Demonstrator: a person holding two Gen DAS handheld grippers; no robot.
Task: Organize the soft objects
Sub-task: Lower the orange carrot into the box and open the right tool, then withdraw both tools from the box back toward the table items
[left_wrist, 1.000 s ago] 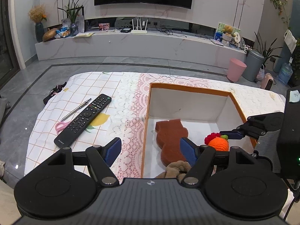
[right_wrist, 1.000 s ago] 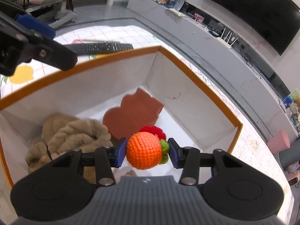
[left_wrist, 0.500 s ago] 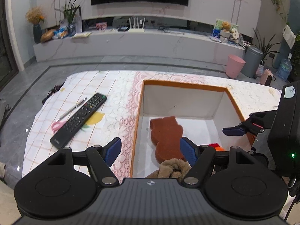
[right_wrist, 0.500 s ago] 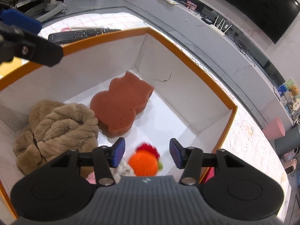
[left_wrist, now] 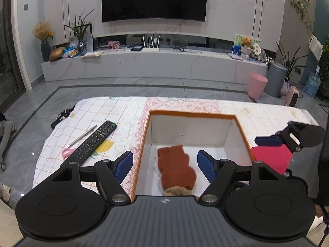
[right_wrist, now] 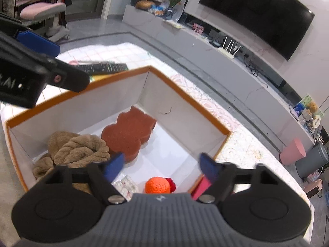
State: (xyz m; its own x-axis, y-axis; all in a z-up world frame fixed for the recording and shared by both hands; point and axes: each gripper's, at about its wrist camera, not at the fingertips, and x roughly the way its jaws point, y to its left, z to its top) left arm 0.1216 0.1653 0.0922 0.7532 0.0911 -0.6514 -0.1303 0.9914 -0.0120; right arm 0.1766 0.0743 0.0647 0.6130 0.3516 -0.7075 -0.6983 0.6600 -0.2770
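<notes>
- While its jaws are opening with nothing between them, the right gripper (right_wrist: 161,165) hangs above the near end of the box (right_wrist: 186,96), and the orange ball (right_wrist: 157,185) lies free on the white floor of the box just below it.
- The ball is knitted, with a red tuft on its right side; it sits at the near end, close to the right wall.
- Just left of the ball lies a small white fluffy piece (right_wrist: 125,184), partly hidden by the gripper body.
- The brown sponge (right_wrist: 128,134) lies flat in the middle of the box floor, its scalloped end toward the far corner.
- The tan towel (right_wrist: 77,151) is bunched up in the near left part of the box, touching the sponge's near left edge.
- The left gripper (left_wrist: 164,164) has its jaws wide apart and holds nothing; in its own view it hovers over the near left edge of the box, with the sponge (left_wrist: 175,169) showing between the fingers.
- A pink cloth (left_wrist: 271,158) lies outside the box, just beside its right wall.
- On the tablecloth (left_wrist: 127,113) left of the box lie a remote (left_wrist: 94,141), a pen (left_wrist: 82,136) and pink scissors (left_wrist: 67,152), close together and well apart from the box.
</notes>
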